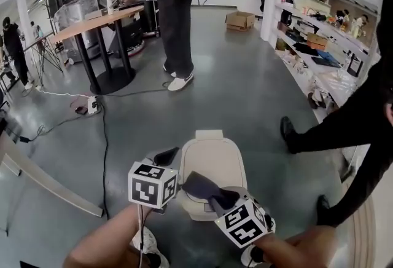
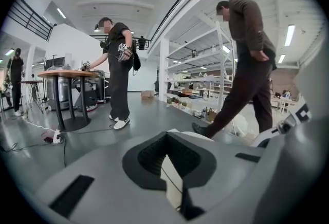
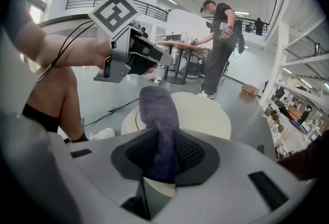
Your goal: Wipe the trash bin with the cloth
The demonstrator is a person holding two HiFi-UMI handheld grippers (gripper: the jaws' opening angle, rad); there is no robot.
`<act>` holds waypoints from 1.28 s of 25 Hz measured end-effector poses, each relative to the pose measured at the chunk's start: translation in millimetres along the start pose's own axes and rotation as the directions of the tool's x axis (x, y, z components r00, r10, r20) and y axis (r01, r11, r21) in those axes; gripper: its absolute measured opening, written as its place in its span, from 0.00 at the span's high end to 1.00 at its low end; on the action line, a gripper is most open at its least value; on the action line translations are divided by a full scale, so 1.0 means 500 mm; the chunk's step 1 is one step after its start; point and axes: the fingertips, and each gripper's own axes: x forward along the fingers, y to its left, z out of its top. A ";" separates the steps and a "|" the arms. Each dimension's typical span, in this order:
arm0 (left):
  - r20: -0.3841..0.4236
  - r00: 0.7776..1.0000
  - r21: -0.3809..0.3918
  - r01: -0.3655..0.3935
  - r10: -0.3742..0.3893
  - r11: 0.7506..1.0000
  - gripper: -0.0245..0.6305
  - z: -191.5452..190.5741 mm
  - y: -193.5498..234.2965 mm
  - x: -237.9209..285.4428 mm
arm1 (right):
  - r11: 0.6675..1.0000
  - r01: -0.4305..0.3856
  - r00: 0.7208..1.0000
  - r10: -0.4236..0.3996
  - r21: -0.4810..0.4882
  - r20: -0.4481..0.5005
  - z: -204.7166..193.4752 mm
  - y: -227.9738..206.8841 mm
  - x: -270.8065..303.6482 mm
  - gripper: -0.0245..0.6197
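Note:
A cream trash bin (image 1: 212, 159) with a closed lid stands on the grey floor just in front of me. My right gripper (image 1: 216, 199) is shut on a dark purple-grey cloth (image 1: 199, 185), which lies over the near part of the lid. In the right gripper view the cloth (image 3: 158, 110) sticks out from the jaws above the bin (image 3: 200, 115). My left gripper (image 1: 167, 155) hovers at the bin's left edge, jaws together and holding nothing. From its own view, the left gripper (image 2: 166, 138) has the bin lid (image 2: 195, 134) just beyond it. The left gripper (image 3: 167, 61) also shows in the right gripper view.
A person (image 1: 175, 15) stands at a round table (image 1: 101, 21) far ahead. Another person's legs (image 1: 344, 131) stride close by on the right. Shelving (image 1: 319, 27) lines the right side. A power strip with cables (image 1: 92, 104) lies on the floor at left, a cardboard box (image 1: 239, 19) farther back.

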 end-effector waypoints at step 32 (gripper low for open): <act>0.105 0.994 0.005 -0.040 0.039 0.999 0.97 0.037 -0.073 -0.092 | 0.957 0.211 0.977 -0.209 0.198 -0.028 -0.127 -0.140 -0.081 0.81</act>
